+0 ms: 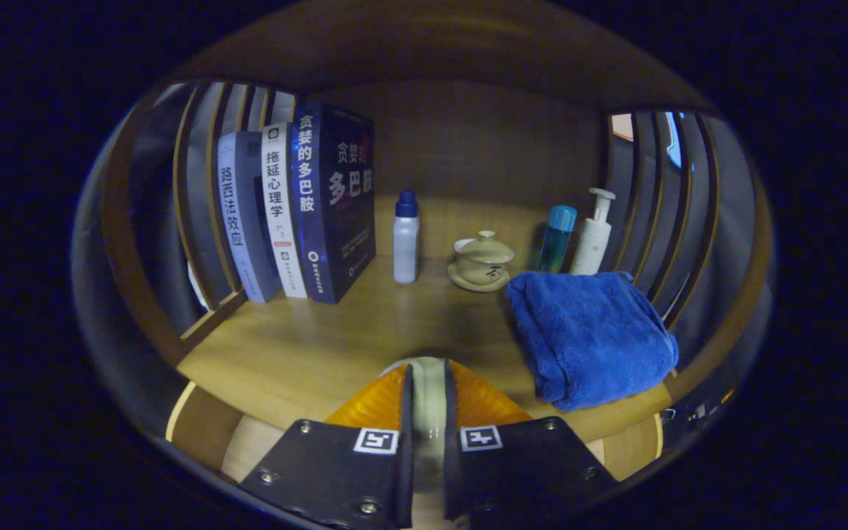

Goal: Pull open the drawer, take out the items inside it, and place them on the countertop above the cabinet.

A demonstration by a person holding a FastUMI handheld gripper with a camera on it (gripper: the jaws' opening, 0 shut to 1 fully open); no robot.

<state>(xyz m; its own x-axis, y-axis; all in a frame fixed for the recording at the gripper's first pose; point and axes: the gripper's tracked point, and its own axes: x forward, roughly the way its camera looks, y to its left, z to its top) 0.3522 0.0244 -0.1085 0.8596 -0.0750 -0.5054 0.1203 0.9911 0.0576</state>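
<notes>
Gripper (428, 412) nearest the cam, fingers clenched on a pale rounded object (428, 397) w/ orange ribbed sides, both fingers pressing on it; held just above the front edge of the countertop (321, 346). Can't say what the object is, prob. a small bottle or jar, most of it hidden by the fingers.

Progress, as a guess: at least one item is out of the drawer and being brought to the countertop, not yet set down. Blue towel (589, 338) lies folded beyond the fingers to the right, may be an item already placed, can't confirm. Further back: lidded teacup on saucer (481, 261), white bottle w/ blue cap (405, 239), teal bottle (558, 239), white pump bottle (593, 232), row of books (299, 206) standing upright at the left against the slatted side.

Left to do: release this object on the wood, then check the drawer for more. Drawer sits below the cam's sight, so open/shut and contents unknown. Lighting dim, corners blurred
</notes>
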